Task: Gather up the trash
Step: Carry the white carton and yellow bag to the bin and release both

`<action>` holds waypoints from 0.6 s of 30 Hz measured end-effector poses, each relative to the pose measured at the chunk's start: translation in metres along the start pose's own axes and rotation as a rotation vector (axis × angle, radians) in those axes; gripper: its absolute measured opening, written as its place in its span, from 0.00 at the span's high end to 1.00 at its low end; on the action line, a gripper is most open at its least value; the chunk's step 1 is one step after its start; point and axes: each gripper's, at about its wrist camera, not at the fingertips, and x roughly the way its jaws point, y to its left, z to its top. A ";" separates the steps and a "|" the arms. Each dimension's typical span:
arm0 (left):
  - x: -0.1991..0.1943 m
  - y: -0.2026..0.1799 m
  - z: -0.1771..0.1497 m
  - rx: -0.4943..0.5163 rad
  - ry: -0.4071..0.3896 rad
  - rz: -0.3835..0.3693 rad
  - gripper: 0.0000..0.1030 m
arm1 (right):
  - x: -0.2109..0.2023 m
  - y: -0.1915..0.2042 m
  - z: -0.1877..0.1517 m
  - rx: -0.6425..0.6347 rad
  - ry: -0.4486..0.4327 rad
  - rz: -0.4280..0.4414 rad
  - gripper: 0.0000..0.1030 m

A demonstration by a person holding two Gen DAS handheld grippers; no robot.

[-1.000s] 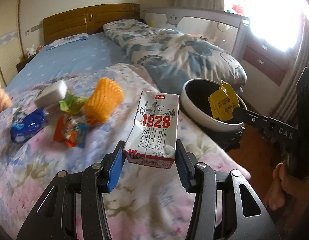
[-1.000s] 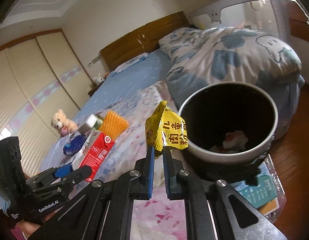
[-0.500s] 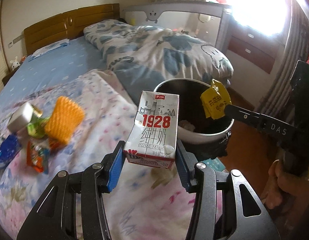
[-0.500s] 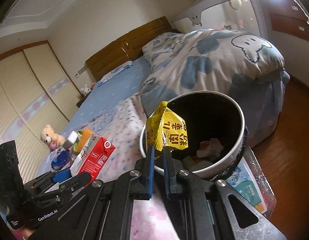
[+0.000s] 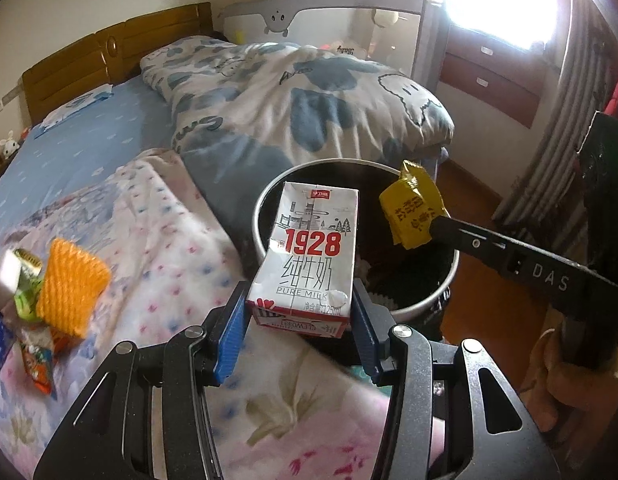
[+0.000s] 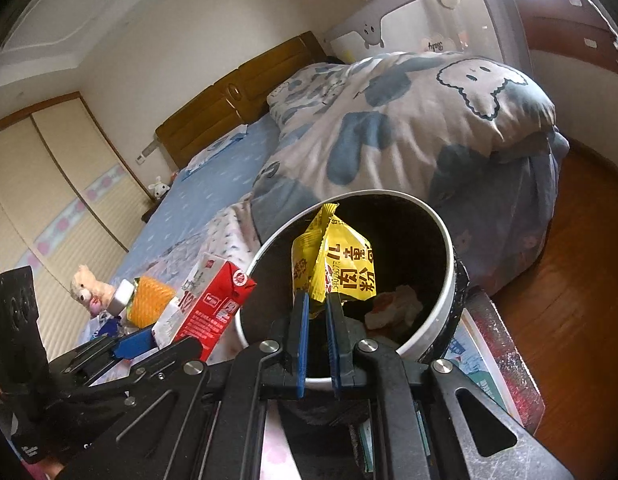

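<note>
Trash is in both grippers at once. A small white-and-red cardboard milk carton [image 5: 309, 256] printed "1928" stands upright between the blue pads of the left gripper [image 5: 297, 326], which pinch its lower sides; the carton hangs at the near rim of a round white-rimmed bin with a dark inside [image 5: 265, 208], set on the floor against the bed's edge. The right gripper [image 6: 317, 316] has its blue pads pressed together on the bottom edge of a crinkled yellow foil snack packet [image 6: 337, 268] with black characters, and the packet is over the bin's open mouth [image 6: 449, 240]. In the left wrist view that same packet [image 5: 413, 210] sits at the tip of the black right gripper arm marked "DAS", above the far right side of the bin. Crumpled white and orange scraps [image 6: 397, 306] lie at the bottom of the bin.

More litter waits on the pink flowered bedspread [image 5: 181, 248]: an orange ridged mesh sleeve [image 5: 71, 288], a green wrapper [image 5: 25, 300], a small white box [image 5: 3, 286] and an orange wrapper [image 5: 39, 362], all clustered together, well apart from the bin. A blue-and-white patterned quilt [image 5: 293, 96] is bunched up beyond the bin, and a person's hand [image 5: 581, 376] grips the right gripper's handle at the lower right.
</note>
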 end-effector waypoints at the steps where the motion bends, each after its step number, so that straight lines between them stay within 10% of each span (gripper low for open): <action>1: 0.003 -0.001 0.002 -0.001 0.006 -0.002 0.54 | 0.002 -0.002 0.001 0.003 0.002 0.000 0.92; 18: 0.027 0.000 0.020 -0.041 0.043 -0.023 0.48 | 0.021 -0.017 0.016 0.032 0.035 -0.019 0.87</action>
